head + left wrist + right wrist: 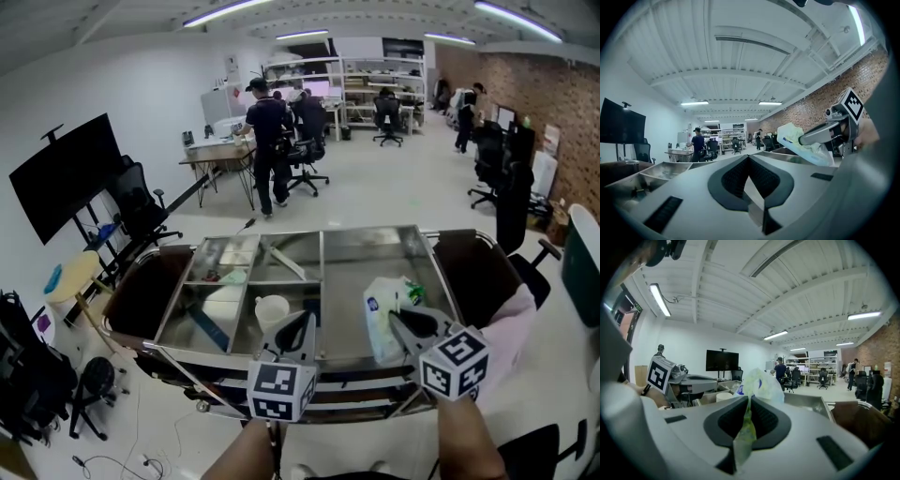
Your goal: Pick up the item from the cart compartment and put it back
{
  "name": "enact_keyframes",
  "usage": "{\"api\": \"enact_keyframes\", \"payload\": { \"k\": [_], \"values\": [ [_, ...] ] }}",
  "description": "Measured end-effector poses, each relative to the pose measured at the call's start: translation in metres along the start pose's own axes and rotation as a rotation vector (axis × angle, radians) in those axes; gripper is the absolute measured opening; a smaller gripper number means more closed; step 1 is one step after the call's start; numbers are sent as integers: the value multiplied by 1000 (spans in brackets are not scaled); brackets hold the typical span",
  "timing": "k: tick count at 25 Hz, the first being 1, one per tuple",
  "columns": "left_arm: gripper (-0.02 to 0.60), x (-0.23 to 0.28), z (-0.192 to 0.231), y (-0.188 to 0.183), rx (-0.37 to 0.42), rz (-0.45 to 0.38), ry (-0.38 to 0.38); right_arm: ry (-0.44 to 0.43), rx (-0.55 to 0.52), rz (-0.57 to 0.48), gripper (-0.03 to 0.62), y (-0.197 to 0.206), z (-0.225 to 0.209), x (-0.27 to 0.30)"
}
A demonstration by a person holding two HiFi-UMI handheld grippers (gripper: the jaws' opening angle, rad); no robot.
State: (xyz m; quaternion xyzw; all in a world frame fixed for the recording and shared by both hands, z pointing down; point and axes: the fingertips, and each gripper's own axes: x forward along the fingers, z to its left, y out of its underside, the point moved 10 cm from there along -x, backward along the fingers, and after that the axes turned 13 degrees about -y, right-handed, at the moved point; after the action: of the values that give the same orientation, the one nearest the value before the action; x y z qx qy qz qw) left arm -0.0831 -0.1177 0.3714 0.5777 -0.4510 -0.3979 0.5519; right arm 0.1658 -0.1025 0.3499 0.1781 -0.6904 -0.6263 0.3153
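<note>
We are in an open-plan office that doubles as a lab workspace: a table with a person standing at it, rolling office chairs, stocked shelves along the far wall, a black screen on a stand, strip lights overhead, a brick wall, and a compartmented steel cart in front of us
</note>
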Motion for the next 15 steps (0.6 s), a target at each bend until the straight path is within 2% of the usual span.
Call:
{"api": "enact_keyframes", "payload": {
  "k": [15],
  "values": [
    [0,3,0,0,20,10,18,6,10,-1,32,3,-3,2]
  ]
}}
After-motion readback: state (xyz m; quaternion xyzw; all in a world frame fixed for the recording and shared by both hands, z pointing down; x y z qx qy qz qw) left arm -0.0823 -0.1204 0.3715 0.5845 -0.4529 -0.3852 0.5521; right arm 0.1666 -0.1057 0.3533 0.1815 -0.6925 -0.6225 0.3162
